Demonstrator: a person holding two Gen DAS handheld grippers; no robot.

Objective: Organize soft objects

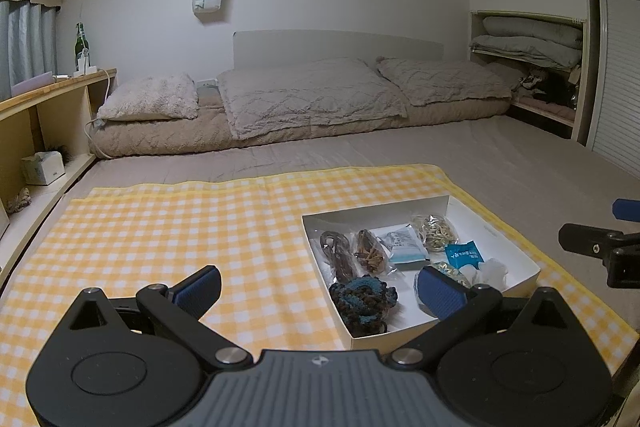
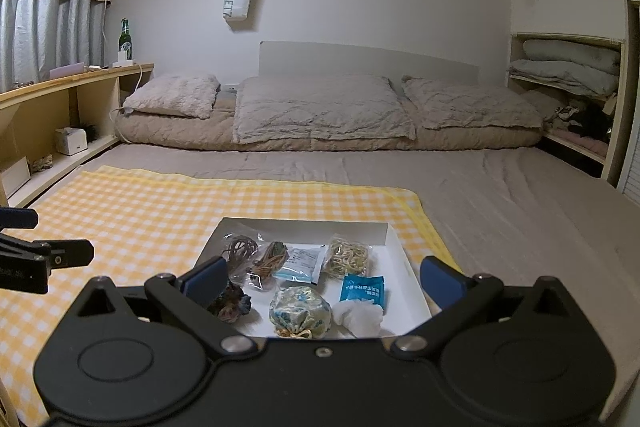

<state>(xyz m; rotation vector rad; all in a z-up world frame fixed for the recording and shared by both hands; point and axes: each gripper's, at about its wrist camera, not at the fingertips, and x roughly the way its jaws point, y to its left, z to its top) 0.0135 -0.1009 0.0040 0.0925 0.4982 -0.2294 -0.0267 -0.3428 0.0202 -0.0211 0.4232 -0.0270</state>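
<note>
A shallow white box (image 2: 394, 233) (image 1: 524, 263) sits on a yellow checked cloth (image 1: 180, 227) on the bed. It holds bagged brown cords (image 2: 240, 251), bagged rubber bands (image 2: 348, 255), a mask packet (image 2: 302, 263), a blue sachet (image 2: 362, 291), a patterned pouch (image 2: 300, 313), white wadding (image 2: 360, 313) and a dark knitted piece (image 1: 362, 301). My left gripper (image 1: 318, 291) is open and empty over the box's near left edge. My right gripper (image 2: 322, 279) is open and empty, hovering over the box's near side.
Pillows and a folded quilt (image 2: 320, 111) lie along the far wall. A wooden shelf (image 2: 60, 107) with a green bottle (image 2: 125, 35) runs along the left. A cupboard with bedding (image 2: 568, 67) stands at the right.
</note>
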